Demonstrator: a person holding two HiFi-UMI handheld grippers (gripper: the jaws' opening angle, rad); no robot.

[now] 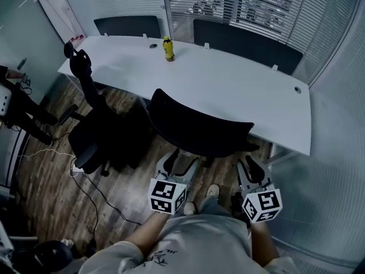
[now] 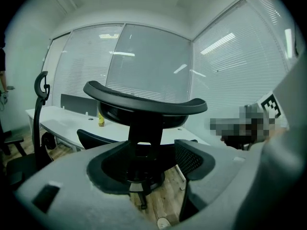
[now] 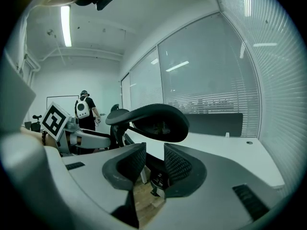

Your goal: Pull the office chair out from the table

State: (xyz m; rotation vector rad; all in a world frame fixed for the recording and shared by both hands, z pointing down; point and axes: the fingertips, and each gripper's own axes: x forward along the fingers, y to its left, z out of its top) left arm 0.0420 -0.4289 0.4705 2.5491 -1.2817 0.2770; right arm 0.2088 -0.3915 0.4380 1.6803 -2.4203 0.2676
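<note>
Right gripper (image 3: 154, 158): jaws slightly apart, pads gripping nothing, chair (image 3: 158, 121) just beyond them. White table (image 3: 235, 155) to the right. Left gripper (image 3: 60, 126) and a standing person (image 3: 85, 110) to the left.

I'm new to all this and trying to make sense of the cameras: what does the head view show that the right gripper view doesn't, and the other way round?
Only the head view: a yellow bottle and the wearer's shoe. Only the right gripper view: a person with a white backpack and a ceiling light. Both: the office chair and the white table.
</note>
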